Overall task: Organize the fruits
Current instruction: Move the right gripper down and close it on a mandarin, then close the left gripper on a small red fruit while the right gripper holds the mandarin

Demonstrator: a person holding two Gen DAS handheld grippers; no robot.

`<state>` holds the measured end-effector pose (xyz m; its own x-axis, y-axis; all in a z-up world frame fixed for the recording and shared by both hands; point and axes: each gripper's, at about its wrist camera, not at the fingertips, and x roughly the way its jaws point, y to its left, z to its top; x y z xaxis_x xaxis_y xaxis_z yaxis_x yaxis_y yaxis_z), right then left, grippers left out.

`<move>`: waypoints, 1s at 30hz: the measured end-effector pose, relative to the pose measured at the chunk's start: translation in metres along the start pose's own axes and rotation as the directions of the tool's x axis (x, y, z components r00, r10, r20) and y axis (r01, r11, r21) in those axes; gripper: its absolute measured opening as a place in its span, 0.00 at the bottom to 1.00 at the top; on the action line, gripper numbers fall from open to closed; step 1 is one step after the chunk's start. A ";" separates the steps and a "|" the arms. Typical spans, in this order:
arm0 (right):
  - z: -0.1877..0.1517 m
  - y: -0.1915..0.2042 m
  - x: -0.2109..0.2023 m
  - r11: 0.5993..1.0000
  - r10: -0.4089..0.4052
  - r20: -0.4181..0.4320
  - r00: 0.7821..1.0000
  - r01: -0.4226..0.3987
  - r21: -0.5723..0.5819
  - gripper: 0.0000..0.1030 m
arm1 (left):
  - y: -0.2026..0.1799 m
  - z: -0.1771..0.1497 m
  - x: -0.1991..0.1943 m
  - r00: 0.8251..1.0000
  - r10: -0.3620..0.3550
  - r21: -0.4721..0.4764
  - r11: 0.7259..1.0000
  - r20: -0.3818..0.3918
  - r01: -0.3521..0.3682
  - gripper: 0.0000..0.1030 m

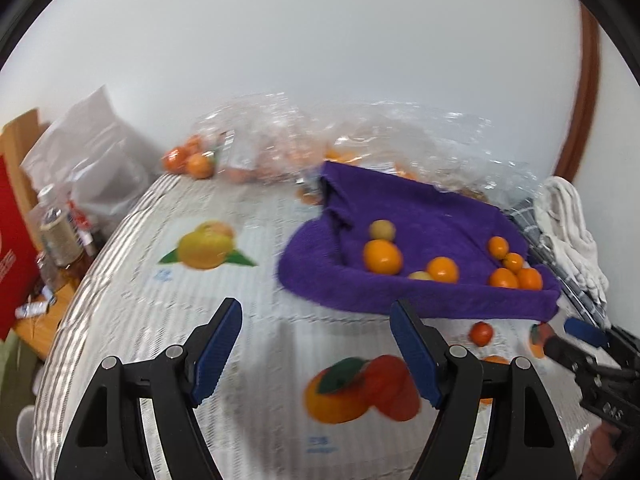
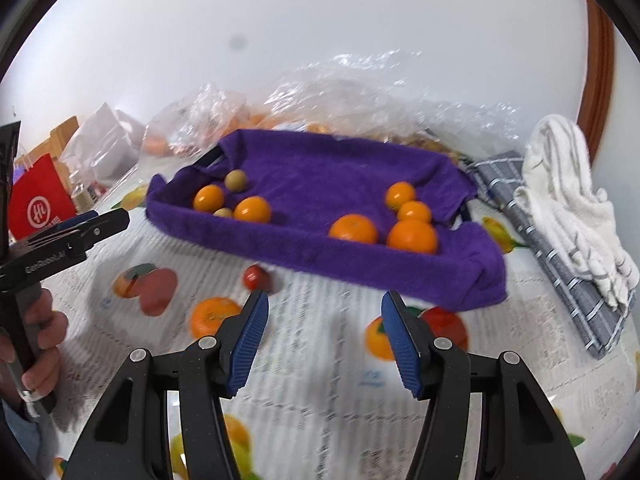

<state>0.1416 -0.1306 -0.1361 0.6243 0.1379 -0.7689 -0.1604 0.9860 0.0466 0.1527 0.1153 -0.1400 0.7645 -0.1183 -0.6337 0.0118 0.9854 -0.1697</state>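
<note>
Eyeing the red fruit (image 2: 256,277) near the tray (image 2: 360,258); both hand-held grippers (image 2: 322,334) released, empty. Looks smooth, rolly, so I'd pinch its middle gently.

Fruit-print table cover (image 2: 320,344), purple towel-lined tray (image 2: 304,248), small red fruit (image 2: 256,277), grey checked cloth (image 2: 560,280), plastic bags (image 1: 280,136)

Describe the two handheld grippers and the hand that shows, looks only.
The left gripper and right gripper look alike: black, speckled plastic linkage arms with silver pivot pins, ending in ribbed blue finger pads. From the right wrist view, the left gripper has white lettering on its side, and a bare hand grips its black handle. No cables show.
</note>
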 end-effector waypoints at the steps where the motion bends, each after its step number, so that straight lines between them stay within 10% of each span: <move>1: -0.001 0.004 0.002 1.000 0.024 -0.018 1.000 -0.024 -0.001 0.57 | 0.003 0.000 0.000 1.000 0.004 -0.009 1.000 -0.005 -0.004 0.72; 17: -0.015 0.055 0.046 0.994 0.093 -0.131 0.987 -0.100 -0.048 0.48 | 0.012 -0.008 0.035 0.977 0.036 -0.010 0.999 -0.211 -0.039 0.72; 30: -0.019 0.022 0.018 0.996 0.073 -0.076 0.994 -0.076 -0.048 0.40 | 0.012 -0.011 0.034 0.974 0.114 0.011 0.993 -0.198 -0.114 0.73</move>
<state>0.1349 -0.1079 -0.1610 0.5507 0.2016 -0.8100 -0.2439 0.9669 0.0748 0.1721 0.1212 -0.1722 0.6181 -0.0267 -0.7857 -0.0687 0.9938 -0.0878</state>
